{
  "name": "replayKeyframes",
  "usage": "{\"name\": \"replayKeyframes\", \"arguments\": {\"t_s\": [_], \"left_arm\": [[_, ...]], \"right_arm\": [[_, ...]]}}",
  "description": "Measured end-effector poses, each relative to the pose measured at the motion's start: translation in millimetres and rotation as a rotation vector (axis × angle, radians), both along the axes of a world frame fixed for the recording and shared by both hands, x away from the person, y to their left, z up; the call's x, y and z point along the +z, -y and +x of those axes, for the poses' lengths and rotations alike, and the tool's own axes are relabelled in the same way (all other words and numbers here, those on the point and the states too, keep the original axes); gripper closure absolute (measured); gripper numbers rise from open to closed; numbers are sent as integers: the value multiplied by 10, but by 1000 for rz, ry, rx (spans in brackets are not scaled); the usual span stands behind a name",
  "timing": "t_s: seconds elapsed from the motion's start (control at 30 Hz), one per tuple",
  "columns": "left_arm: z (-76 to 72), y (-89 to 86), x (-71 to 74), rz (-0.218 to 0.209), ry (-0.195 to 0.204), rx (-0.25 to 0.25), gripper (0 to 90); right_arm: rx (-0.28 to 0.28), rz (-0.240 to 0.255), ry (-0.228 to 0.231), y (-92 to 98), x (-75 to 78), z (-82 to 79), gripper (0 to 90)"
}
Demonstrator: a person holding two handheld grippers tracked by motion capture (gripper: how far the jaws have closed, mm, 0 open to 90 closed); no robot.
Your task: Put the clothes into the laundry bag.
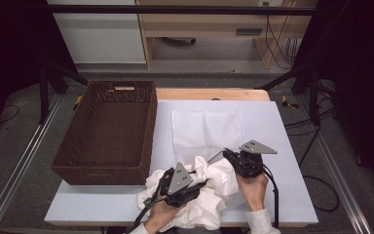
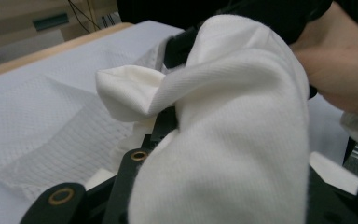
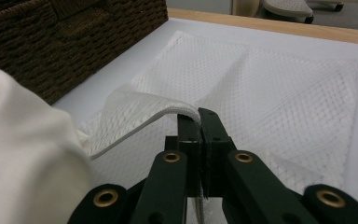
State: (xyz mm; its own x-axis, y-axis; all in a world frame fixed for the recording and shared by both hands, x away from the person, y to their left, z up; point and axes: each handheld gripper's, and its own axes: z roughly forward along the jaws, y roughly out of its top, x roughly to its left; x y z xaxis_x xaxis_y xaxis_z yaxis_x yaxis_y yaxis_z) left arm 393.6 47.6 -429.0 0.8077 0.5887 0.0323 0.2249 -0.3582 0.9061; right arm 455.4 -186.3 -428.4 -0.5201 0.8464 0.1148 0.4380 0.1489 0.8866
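Right gripper (image 1: 229,155) sits at about 5 o'clock of the table (image 1: 292,195), jaws clamped tight on the near edge of the white mesh bag (image 1: 205,130); in the right gripper view that edge (image 3: 158,114) is lifted off the white surface and pinched between the black jaws.

The mesh bag itself lies flat mid-table, at 3 o'clock of the brown wicker basket (image 1: 108,131).

Left gripper (image 1: 202,184) is at 6 o'clock, just beside the right one, buried in the bunched white cloth (image 1: 209,195). In the left gripper view the cloth (image 2: 233,140) drapes over and between the jaws, which stand part-closed and look to be gripping it.

The cloth's far edge reaches to the bag's lifted edge.
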Motion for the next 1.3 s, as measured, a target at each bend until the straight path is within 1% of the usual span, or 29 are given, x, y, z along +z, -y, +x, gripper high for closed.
{"name": "replayKeyframes", "arguments": {"t_s": [0.13, 0.17, 0.23, 0.33, 0.4, 0.47, 0.5, 0.53, 0.57, 0.63, 0.67, 0.7, 0.73, 0.77, 0.8, 0.83, 0.87, 0.9, 1.0, 1.03, 1.1, 1.17, 1.23, 1.27, 1.3], "left_arm": [[84, 128, -66, 56, -17, 21, 635], [114, 157, -87, 71, -27, 24, 624], [179, 200, -131, 96, -61, 26, 587], [261, 229, -186, 102, -100, 30, 531], [310, 245, -207, 108, -124, 22, 491], [332, 241, -206, 106, -138, 16, 435], [327, 227, -196, 102, -134, 24, 403], [311, 210, -176, 100, -123, 41, 351], [290, 184, -146, 98, -109, 44, 282], [253, 131, -88, 92, -70, 42, 272], [244, 117, -72, 90, -47, 51, 265], [246, 114, -64, 91, -35, 57, 264], [254, 119, -59, 92, -32, 62, 264], [263, 123, -59, 90, -42, 60, 290], [273, 128, -64, 79, -61, 44, 425], [277, 152, -72, 89, -76, 45, 574], [277, 190, -81, 114, -79, 50, 641], [274, 221, -83, 129, -83, 37, 673], [248, 310, -42, 157, -71, -8, 682], [239, 348, -24, 161, -69, -25, 680], [214, 426, 6, 179, -48, -52, 672], [209, 503, 10, 188, -48, -77, 652], [227, 572, -17, 217, -42, -79, 647], [258, 609, -53, 239, -40, -67, 643], [295, 625, -86, 251, -41, -50, 610]], "right_arm": [[11, 9, -2, -24, -6, -5, 890], [13, 5, -4, -35, -8, -9, 890], [16, 2, 4, -49, -7, -16, 890], [16, 5, 12, -44, 13, -29, 889], [19, 0, 17, -55, 24, -43, 889], [24, -7, 18, -78, 25, -46, 890], [23, -14, 18, -88, 20, -46, 889], [23, -21, 17, -91, 16, -46, 889], [22, -21, 16, -79, 17, -50, 889], [21, -15, 19, -66, 21, -52, 889], [20, -10, 18, -56, 27, -56, 889], [20, -11, 23, -49, 30, -58, 889], [20, -11, 23, -49, 30, -58, 889], [20, -10, 19, -59, 29, -59, 889], [21, -13, 19, -67, 25, -58, 889], [22, -15, 18, -77, 21, -58, 890], [27, -17, 18, -83, 16, -56, 889], [26, -22, 18, -89, 12, -53, 890], [23, -24, 20, -95, 10, -55, 890], [22, -19, 22, -91, 16, -58, 890], [20, -9, 25, -85, 27, -66, 890], [28, 1, 33, -88, 38, -74, 890], [31, 2, 40, -91, 43, -76, 891], [31, 3, 43, -96, 49, -82, 890], [42, 0, 57, -97, 70, -102, 891]]}}
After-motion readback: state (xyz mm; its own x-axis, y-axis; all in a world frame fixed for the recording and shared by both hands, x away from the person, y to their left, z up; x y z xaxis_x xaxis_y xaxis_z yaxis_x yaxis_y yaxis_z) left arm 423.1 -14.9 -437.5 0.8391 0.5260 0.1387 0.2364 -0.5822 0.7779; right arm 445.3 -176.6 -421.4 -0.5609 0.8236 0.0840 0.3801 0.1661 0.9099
